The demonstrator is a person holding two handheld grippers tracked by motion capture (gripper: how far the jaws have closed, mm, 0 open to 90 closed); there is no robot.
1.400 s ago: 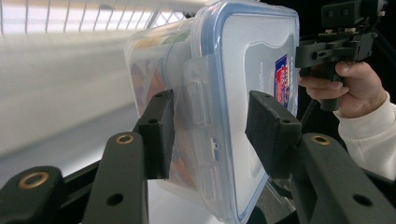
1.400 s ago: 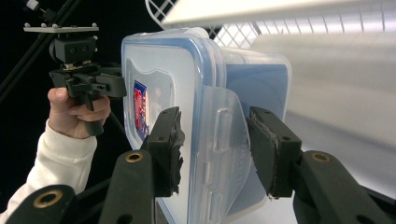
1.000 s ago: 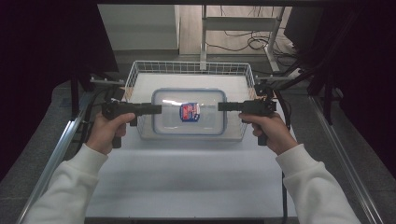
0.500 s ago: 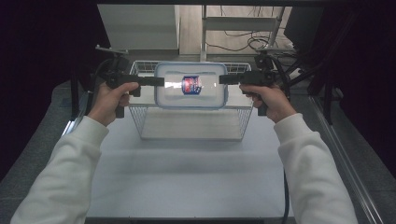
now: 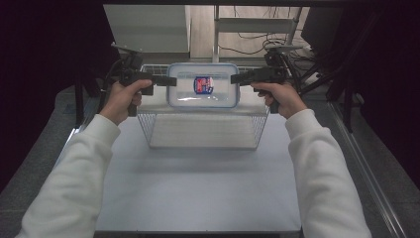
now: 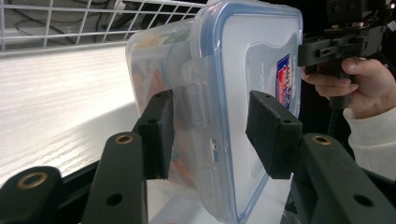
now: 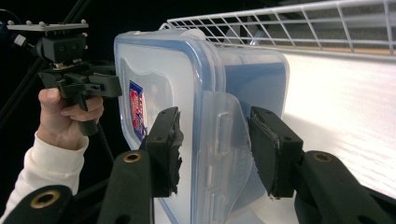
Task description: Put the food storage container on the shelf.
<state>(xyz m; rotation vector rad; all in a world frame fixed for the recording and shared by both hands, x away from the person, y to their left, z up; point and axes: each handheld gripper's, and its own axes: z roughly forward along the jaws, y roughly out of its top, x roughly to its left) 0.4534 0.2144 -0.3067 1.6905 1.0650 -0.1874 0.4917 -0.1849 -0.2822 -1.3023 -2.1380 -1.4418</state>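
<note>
Clear lidded container (image 5: 203, 85) held in the air between two sets of jaws, above the wire basket (image 5: 203, 130).

Rigid clear plastic box with a blue-rimmed snap lid and a printed label, some orange contents dimly visible through the wall; likely light to moderate in weight, stiff enough to bear a pinch, yet smooth and probably slippery. Best taken at the short ends, over the clip latches, where the ridges give some purchase. Left gripper (image 6: 210, 140): jaws astride the latch at one end, inner pad against the box wall, outer pad seemingly a little clear of the lid. Right gripper (image 7: 215, 149): jaws straddling the opposite latch, closed onto it or nearly so. Beneath, the basket on the white table (image 5: 198, 193).
</note>
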